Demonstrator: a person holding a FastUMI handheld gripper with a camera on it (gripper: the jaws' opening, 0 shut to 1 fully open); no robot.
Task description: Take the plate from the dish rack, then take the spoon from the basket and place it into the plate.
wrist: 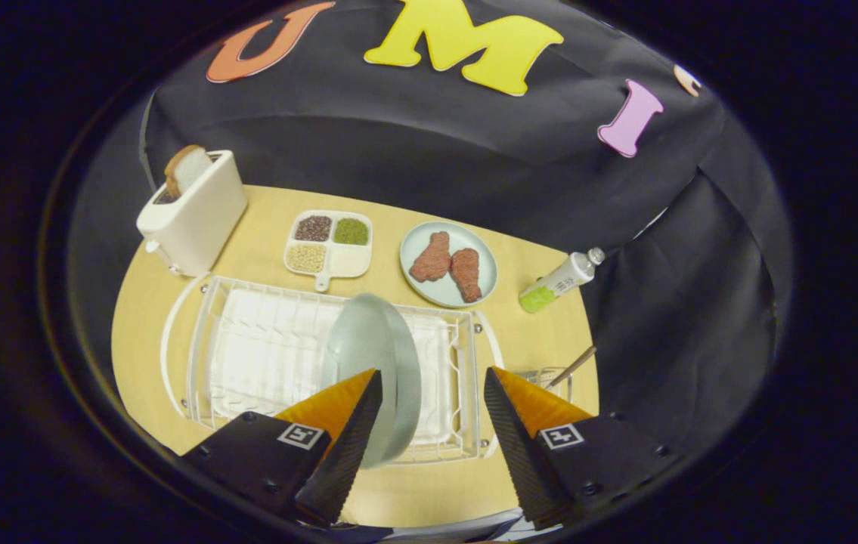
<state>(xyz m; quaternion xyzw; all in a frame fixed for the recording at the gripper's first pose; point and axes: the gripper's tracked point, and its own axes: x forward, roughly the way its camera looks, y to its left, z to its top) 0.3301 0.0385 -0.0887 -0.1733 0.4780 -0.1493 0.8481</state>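
My fingers hang spread above the wooden table [262, 261], over the white dish rack [262, 355].

The grey plate [376, 363] stands on edge in the rack, its rim between my parted fingers, the gripper [432, 381] holding nothing. Beyond: toaster [194, 215], plate of chicken [448, 263], divided tray [329, 243], bottle [561, 281]. The spoon [572, 366] handle leans from the basket [542, 375] past my right finger.

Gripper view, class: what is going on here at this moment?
A person's handheld gripper hovers with its fingers open over the white dish rack. A pale plate stands on edge in the rack, beside one finger and partly between the two, not yet gripped. The spoon sticks up from a small basket just beyond the other finger. A second plate behind holds two pieces of meat.
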